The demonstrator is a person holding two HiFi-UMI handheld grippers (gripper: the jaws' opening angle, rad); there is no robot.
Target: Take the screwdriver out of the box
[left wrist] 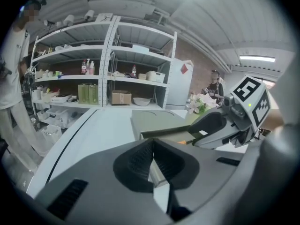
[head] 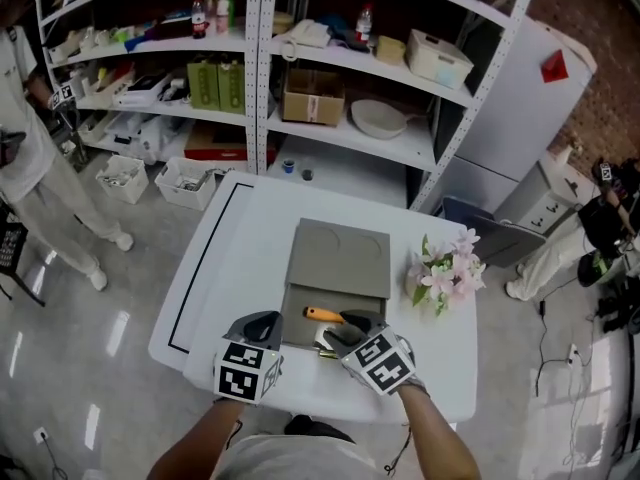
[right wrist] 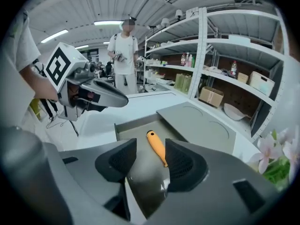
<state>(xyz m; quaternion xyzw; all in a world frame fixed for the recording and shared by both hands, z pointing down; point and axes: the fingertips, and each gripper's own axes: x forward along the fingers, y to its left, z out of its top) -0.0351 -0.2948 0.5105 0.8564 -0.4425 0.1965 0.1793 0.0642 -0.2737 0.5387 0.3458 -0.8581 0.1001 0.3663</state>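
White table (head: 250, 230) holds the box (head: 338, 258), right gripper (head: 345, 330) jaws wide near its screwdriver (right wrist: 157, 147), left gripper (left wrist: 152, 165) jaws together.

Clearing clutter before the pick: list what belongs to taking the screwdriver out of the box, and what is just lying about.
Job: screwdriver; box; right tool, open; left tool, shut.
Lying about: flowers; shelves; white table.

screwdriver (right wrist: 156, 146): orange handle | box (head: 338, 256): grey | table (head: 250, 268): white | flowers (head: 443, 271): pink
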